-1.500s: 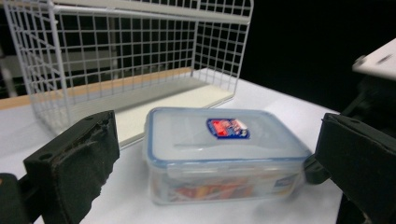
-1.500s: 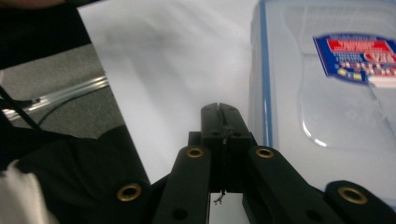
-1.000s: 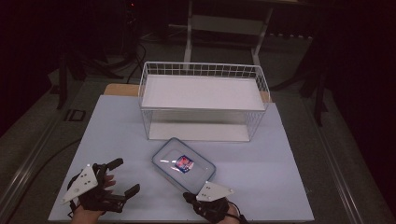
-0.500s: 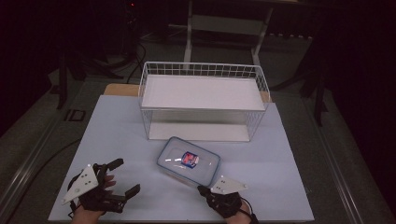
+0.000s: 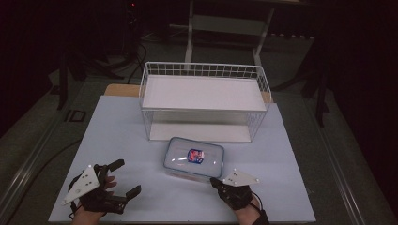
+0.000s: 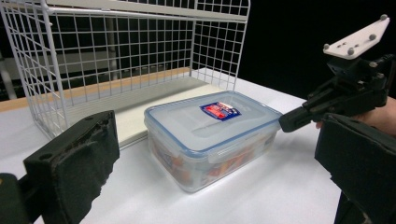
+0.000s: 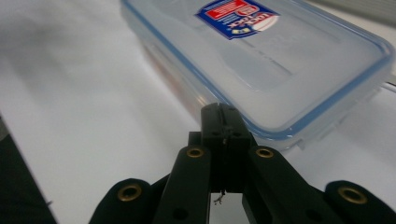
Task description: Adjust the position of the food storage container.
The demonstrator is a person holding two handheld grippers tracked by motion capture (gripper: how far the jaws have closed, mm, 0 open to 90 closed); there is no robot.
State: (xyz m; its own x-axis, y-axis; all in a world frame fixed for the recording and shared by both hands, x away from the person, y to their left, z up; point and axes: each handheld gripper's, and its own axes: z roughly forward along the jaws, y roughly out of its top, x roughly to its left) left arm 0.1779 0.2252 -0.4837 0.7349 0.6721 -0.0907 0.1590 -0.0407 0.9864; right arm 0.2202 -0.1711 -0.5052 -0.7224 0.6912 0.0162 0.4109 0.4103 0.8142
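Lighting: dim room, black surround; table [image 5: 117,140] evenly lit from above. Glare: white patch on container lid [image 5: 180,159], beyond right gripper [image 5: 215,182]. Shadows: faint. Focus: right gripper view soft and hazy beyond jaw tips.

The lidded container [image 7: 261,60] bears a red-and-blue label [image 7: 237,17] (print too blurred to read).

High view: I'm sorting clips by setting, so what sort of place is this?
Probably a lab or recording studio, not a home: a lit white table in a dark room, cables trailing on the floor, and a metal stand behind the wire basket.
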